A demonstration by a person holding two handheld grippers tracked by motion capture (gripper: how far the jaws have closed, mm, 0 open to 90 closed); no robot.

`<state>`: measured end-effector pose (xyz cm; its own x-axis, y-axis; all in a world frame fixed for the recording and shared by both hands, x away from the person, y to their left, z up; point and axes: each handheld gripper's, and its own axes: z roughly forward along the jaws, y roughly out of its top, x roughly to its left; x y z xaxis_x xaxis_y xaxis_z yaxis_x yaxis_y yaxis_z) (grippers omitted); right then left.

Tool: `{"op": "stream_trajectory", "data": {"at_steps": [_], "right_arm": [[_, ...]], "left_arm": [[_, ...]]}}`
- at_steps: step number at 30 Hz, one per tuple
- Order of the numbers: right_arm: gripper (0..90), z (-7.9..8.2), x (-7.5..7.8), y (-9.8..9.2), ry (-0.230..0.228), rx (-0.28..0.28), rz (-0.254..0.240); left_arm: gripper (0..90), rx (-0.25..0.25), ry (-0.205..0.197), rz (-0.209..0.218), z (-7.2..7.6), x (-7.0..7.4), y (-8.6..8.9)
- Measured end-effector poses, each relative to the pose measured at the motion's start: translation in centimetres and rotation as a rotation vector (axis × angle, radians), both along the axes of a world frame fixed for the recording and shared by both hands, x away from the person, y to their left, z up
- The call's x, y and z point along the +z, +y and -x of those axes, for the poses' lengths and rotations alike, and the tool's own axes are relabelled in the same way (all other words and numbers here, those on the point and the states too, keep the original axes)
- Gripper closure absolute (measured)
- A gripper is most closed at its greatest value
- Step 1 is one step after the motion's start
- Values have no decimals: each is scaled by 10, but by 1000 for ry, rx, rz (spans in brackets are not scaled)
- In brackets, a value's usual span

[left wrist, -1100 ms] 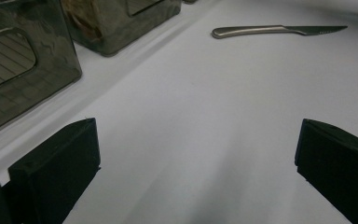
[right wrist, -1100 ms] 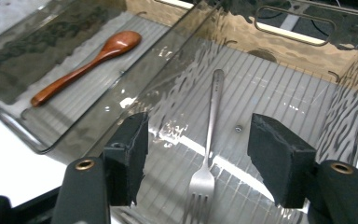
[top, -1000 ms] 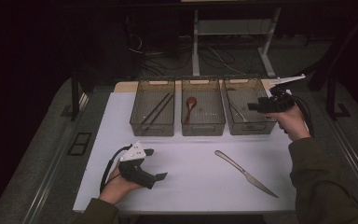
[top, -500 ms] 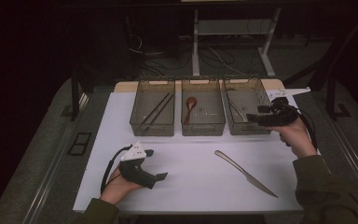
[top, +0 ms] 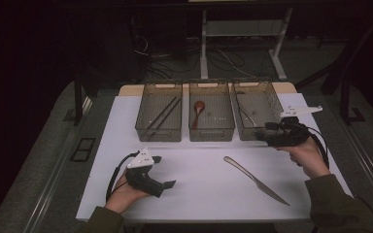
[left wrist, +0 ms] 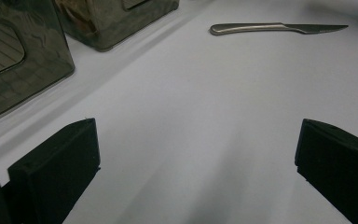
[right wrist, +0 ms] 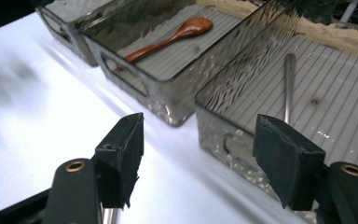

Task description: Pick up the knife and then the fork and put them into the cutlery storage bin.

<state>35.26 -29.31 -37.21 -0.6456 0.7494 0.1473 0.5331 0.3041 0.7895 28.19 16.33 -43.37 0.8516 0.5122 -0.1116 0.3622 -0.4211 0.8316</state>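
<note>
A steel knife (top: 255,179) lies slantwise on the white table (top: 204,194), right of centre; in the left gripper view the knife (left wrist: 275,28) is far ahead. My left gripper (top: 164,171) rests at the front left, jaws open and empty (left wrist: 196,154). My right gripper (top: 260,134) hovers at the near edge of the right bin (top: 272,97), pointing left, open with nothing between its jaws (right wrist: 198,154). It is beyond the knife and apart from it.
Three smoky clear bins stand in a row at the back. The left bin (top: 158,137) holds dark chopsticks (top: 161,116), the middle bin (top: 211,137) a wooden spoon (top: 197,110) (right wrist: 172,35), and the right one a metal utensil (right wrist: 289,84).
My right gripper has come from above the right bin toward the person, down to that bin's near edge. The left gripper and the knife have stayed put.
</note>
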Motion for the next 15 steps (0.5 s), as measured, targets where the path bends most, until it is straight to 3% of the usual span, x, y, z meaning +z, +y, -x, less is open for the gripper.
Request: {"op": "stream_trajectory", "data": {"at_steps": [15], "right_arm": [[329, 31, -13, -2, 25, 27, 18]], "left_arm": [[0, -1, -11, 2, 1, 2, 0]]}}
